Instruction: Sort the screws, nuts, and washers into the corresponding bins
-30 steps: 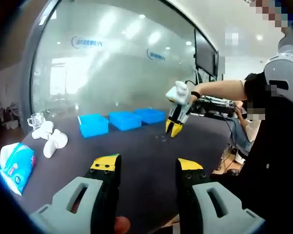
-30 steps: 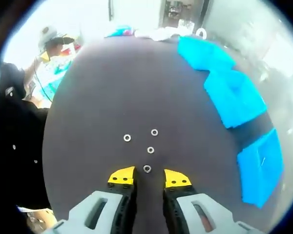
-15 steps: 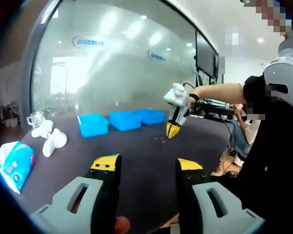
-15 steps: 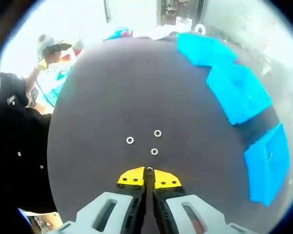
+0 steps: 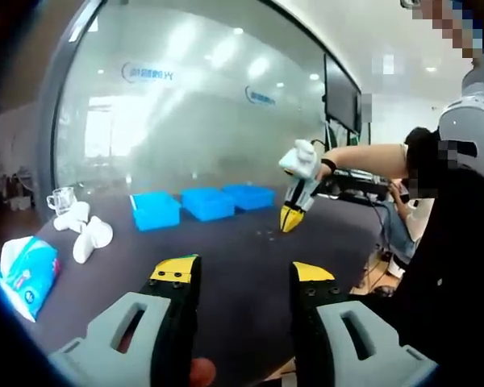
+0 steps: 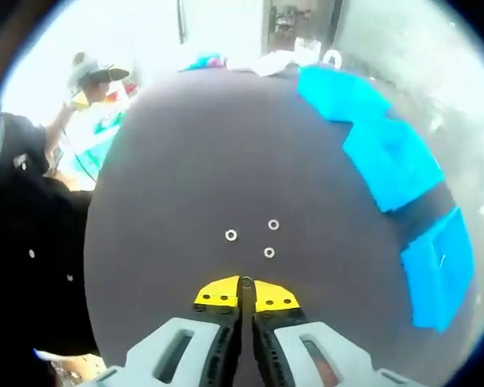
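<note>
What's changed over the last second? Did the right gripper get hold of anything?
The right gripper closed on the nearest washer, which had lain between its open jaws, and has lifted slightly. Three washers remain on the table. The left gripper stayed open and idle, and the blue bins are untouched.

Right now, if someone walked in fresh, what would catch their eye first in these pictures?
Probably the three bright blue bins lined along one side of the dark table. Next, the right tool, shut on a small metal ring, with three more rings lying loose on the table just beyond it. The left tool hangs open over the table's near edge.
</note>
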Demonstrator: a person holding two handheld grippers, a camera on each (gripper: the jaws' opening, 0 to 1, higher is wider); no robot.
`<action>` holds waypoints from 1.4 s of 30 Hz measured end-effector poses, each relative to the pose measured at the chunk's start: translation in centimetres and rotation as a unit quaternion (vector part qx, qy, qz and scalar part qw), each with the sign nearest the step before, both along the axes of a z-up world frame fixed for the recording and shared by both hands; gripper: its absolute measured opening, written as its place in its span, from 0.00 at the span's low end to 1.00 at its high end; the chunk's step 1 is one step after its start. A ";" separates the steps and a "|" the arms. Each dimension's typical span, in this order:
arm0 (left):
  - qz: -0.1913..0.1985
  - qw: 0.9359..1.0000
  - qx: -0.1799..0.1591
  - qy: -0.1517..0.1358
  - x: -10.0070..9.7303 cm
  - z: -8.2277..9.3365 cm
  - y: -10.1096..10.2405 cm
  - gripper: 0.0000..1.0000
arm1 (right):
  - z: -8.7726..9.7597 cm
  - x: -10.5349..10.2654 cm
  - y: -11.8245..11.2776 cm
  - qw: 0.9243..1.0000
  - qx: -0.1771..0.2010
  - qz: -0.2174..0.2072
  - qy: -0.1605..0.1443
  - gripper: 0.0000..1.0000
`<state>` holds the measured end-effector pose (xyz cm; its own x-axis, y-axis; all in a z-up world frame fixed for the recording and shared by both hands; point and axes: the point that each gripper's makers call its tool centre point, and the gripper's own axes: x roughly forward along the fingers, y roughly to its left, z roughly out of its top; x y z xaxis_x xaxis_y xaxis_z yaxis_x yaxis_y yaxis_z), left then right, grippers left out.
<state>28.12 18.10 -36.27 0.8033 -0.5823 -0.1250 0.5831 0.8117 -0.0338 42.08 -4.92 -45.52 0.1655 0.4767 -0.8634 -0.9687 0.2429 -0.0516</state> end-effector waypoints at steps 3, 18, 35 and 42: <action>0.003 1.000 -0.002 -0.004 0.1 0.2 0.1 0.42 | 1.4 0.0 0.4 0.998 0.050 -0.026 -0.012 0.01; 0.017 1.000 -0.016 -0.015 0.2 1.0 0.9 0.42 | 8.0 1.7 -1.5 0.935 0.272 -0.171 -0.149 0.01; 0.053 0.998 -0.023 -0.027 0.6 1.9 2.8 0.41 | 12.6 0.4 -2.1 0.851 0.405 -0.250 -0.223 0.01; 0.052 0.998 -0.022 -0.031 0.3 2.1 2.7 0.41 | 14.1 2.2 -0.5 0.845 0.414 -0.247 -0.231 0.01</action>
<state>28.46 20.76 -34.14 0.8651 -0.4993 -0.0487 0.4979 0.8664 -0.0373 44.29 -5.43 -31.45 0.7489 0.6603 -0.0560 -0.6617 0.7497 -0.0114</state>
